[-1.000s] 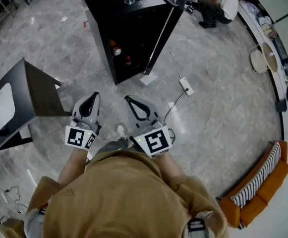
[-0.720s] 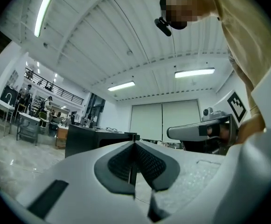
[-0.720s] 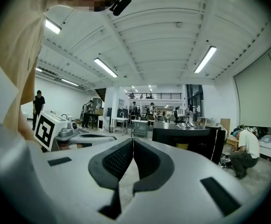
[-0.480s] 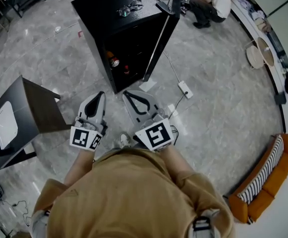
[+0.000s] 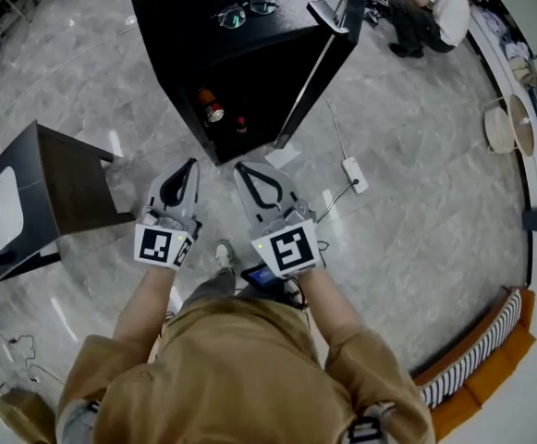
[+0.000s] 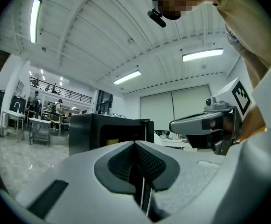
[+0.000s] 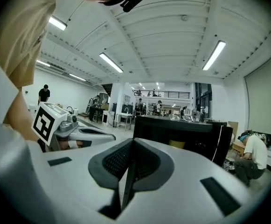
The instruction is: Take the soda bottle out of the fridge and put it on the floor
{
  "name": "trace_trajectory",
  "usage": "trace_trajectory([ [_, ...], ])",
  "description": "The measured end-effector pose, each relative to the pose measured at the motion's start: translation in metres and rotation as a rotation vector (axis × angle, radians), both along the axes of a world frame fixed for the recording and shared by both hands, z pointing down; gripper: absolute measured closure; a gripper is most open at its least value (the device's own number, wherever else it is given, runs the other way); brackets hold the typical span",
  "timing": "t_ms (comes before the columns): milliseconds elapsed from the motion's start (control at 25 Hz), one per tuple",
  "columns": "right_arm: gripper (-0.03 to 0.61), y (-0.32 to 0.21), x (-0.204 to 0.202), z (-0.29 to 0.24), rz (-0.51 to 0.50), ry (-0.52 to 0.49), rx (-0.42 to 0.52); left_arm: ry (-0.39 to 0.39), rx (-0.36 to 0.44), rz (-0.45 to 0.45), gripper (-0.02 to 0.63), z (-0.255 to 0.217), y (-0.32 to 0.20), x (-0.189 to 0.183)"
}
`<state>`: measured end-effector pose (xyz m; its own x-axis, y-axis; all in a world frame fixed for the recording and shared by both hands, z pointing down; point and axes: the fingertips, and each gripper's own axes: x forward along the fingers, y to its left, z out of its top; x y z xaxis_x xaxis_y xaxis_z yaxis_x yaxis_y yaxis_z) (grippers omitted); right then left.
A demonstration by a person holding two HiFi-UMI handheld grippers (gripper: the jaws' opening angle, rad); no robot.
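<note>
A black fridge (image 5: 222,35) stands on the floor ahead with its door (image 5: 319,63) swung open to the right. On a shelf inside lies the soda bottle (image 5: 211,109), orange with a pale cap, next to a small red item (image 5: 240,124). My left gripper (image 5: 187,166) and right gripper (image 5: 242,167) are held side by side just short of the fridge's open front, both shut and empty. In the left gripper view the left gripper (image 6: 135,143) points at the fridge (image 6: 107,132). The right gripper (image 7: 133,141) faces the fridge (image 7: 182,134) too.
A pair of glasses (image 5: 245,9) lies on the fridge top. A dark side table (image 5: 55,188) stands to the left. A power strip (image 5: 352,167) and its cable lie on the floor to the right. A person (image 5: 430,7) crouches at the far right; an orange sofa (image 5: 490,359) sits at the lower right.
The person and both grippers have come a little closer to the fridge's open front. Both grippers stay shut and empty.
</note>
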<state>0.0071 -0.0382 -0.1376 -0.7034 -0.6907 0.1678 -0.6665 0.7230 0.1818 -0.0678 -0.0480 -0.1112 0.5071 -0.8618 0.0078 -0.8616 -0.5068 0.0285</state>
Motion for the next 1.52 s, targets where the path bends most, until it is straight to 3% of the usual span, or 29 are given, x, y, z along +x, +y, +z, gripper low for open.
trace_trajectory([
  [160,0.578,-0.038,0.022,0.042,-0.041,0.012,-0.057,-0.034,-0.027,-0.084,0.613,0.031,-0.031,0.010],
  [360,0.578,-0.071,0.028,0.121,-0.076,0.065,-0.103,-0.033,-0.069,-0.160,0.612,0.116,-0.070,0.013],
  [600,0.578,-0.107,0.011,0.226,-0.104,0.083,-0.090,-0.062,-0.080,-0.151,0.613,0.221,-0.103,0.012],
  [880,0.578,-0.129,0.001,0.337,-0.077,0.097,-0.060,-0.071,-0.036,-0.131,0.614,0.306,-0.107,0.000],
  [1520,0.577,-0.178,-0.007,0.477,-0.085,0.163,-0.032,-0.060,-0.021,-0.114,0.612,0.446,-0.149,0.021],
])
